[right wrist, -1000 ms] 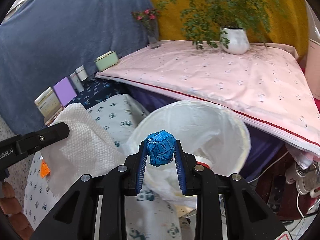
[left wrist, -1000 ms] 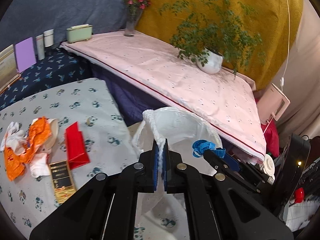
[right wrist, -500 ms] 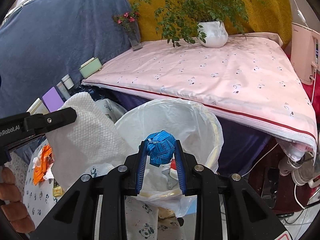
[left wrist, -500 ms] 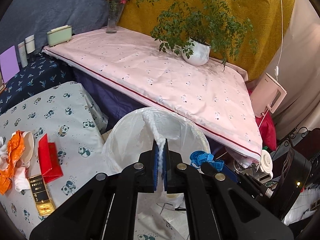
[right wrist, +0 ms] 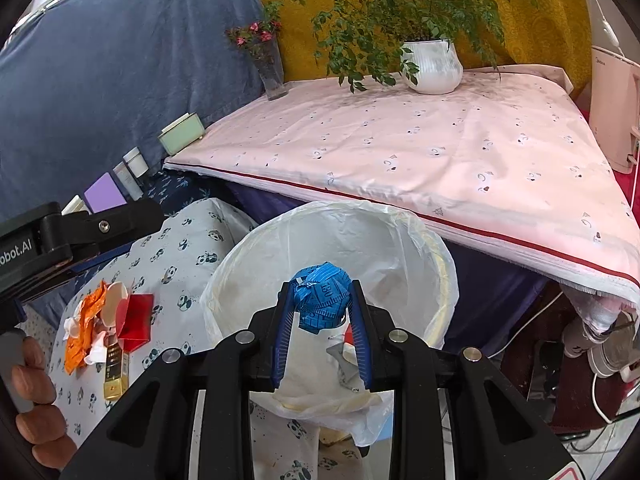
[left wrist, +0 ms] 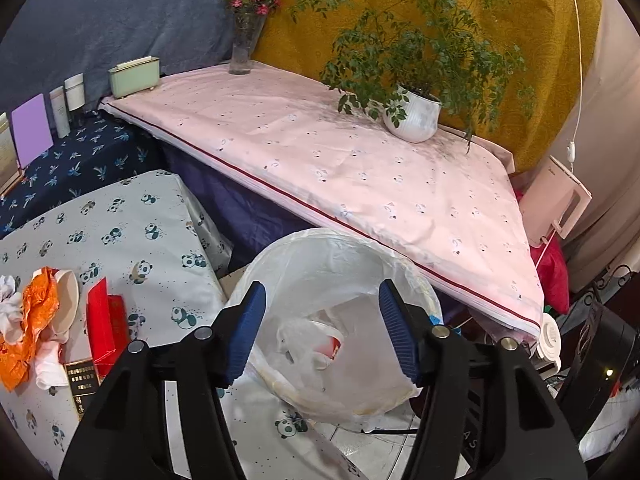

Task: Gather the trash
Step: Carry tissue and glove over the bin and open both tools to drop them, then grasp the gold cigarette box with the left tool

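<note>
A bin lined with a white plastic bag [left wrist: 336, 268] [right wrist: 360, 236] stands beside the panda-print table. My left gripper [left wrist: 322, 330] is open and empty above the bin's mouth; crumpled white trash with a red-marked piece [left wrist: 320, 340] lies inside. My right gripper [right wrist: 322, 320] is shut on a balled-up blue measuring tape [right wrist: 320, 300] over the bin opening. On the table lie an orange wrapper [left wrist: 34, 320] [right wrist: 82, 328], white tissue [left wrist: 10, 304], a red box [left wrist: 104, 320] [right wrist: 138, 316] and a gold box [left wrist: 82, 384] [right wrist: 116, 368].
A pink-clothed table [left wrist: 340, 168] behind the bin carries a potted plant [left wrist: 416, 116], a flower vase [left wrist: 244, 44] and a green box [left wrist: 134, 76]. A purple card [left wrist: 32, 130] and white bottles [left wrist: 66, 100] stand at the left. Cables and plugs [right wrist: 600, 344] lie at the right.
My left gripper has opened and the white paper towel it held is gone from its jaws. My right gripper, still holding the blue tape, has moved further over the bin.
</note>
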A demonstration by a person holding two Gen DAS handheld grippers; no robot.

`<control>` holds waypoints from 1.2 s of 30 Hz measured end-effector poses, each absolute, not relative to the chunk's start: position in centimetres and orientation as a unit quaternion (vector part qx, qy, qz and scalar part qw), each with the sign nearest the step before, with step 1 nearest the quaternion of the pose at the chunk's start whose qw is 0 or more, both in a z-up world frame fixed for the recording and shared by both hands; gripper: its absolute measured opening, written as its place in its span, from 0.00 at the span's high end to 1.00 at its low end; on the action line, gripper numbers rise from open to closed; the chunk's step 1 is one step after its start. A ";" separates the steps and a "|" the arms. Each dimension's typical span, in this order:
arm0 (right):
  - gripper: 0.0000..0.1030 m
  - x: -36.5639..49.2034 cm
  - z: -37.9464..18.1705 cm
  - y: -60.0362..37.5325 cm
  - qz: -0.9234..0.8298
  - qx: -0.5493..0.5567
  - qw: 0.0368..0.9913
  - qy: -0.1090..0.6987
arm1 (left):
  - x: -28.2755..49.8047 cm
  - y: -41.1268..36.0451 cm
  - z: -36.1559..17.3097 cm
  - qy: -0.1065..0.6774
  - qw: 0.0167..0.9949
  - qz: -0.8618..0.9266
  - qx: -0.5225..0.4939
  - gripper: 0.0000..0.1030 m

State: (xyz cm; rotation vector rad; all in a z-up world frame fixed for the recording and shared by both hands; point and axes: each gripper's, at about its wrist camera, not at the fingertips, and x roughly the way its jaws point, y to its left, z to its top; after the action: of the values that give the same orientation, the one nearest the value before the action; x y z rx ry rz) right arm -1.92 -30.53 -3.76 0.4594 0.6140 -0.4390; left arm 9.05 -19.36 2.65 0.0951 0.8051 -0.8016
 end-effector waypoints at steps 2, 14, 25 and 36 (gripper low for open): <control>0.75 -1.6 -3.6 -30.4 -0.211 0.220 0.905 0.297 | 9.4 -18.9 2.6 0.382 0.845 -0.372 0.040 0.37; 0.73 -0.1 -3.3 -29.6 -0.208 0.206 0.908 0.300 | 10.4 -16.0 1.9 0.388 0.859 -0.333 0.018 0.20; 0.62 1.0 -1.9 -28.2 -0.203 0.195 0.915 0.288 | 11.6 -11.3 0.3 0.398 0.876 -0.272 0.002 0.12; 0.52 1.9 -1.6 -24.9 -0.182 0.183 0.919 0.298 | 13.0 -3.9 -3.6 0.437 0.880 -0.185 -0.021 0.12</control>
State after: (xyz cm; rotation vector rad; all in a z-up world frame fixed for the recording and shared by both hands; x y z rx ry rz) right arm 1.88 -24.92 -1.65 0.3768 0.6135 -0.3749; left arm 12.98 -3.87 -3.55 -0.0440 0.9100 -0.3855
